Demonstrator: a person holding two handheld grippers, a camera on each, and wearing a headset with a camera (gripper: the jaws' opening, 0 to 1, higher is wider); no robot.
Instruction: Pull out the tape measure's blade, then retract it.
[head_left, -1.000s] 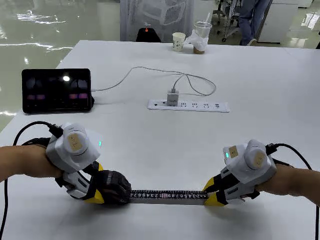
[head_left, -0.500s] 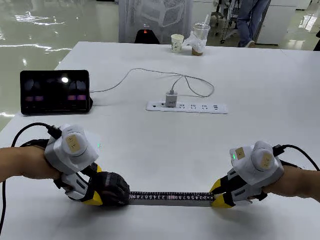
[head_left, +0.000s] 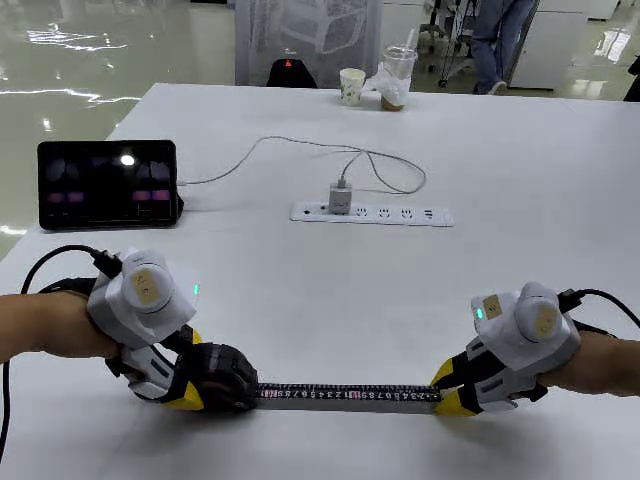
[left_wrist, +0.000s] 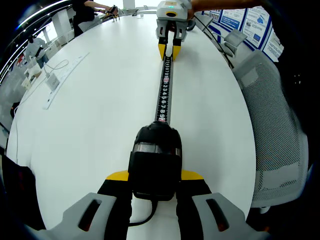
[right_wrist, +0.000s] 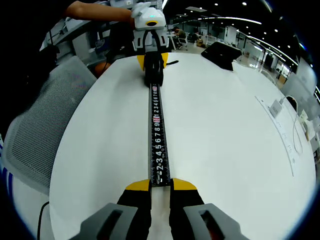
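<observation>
A black tape measure case (head_left: 222, 375) rests on the white table at the near left, and my left gripper (head_left: 188, 392) is shut on it; the case (left_wrist: 156, 159) sits between the yellow-tipped jaws in the left gripper view. Its black blade (head_left: 345, 394) with white numbers runs flat along the table to the right. My right gripper (head_left: 448, 388) is shut on the blade's end; in the right gripper view the blade (right_wrist: 158, 145) stretches away from the jaws to the case (right_wrist: 152, 70). In the left gripper view the blade (left_wrist: 164, 90) leads to the right gripper (left_wrist: 169, 50).
A dark tablet (head_left: 108, 183) stands at the left of the table (head_left: 500, 180). A white power strip (head_left: 372, 213) with a plugged charger and cable lies mid-table. Paper cups and a plastic cup (head_left: 352, 85) stand at the far edge. A mesh chair (left_wrist: 280, 135) is beside the table.
My right gripper has moved further right with the blade's end, so more blade is drawn out of the case. The left gripper and case stay put.
</observation>
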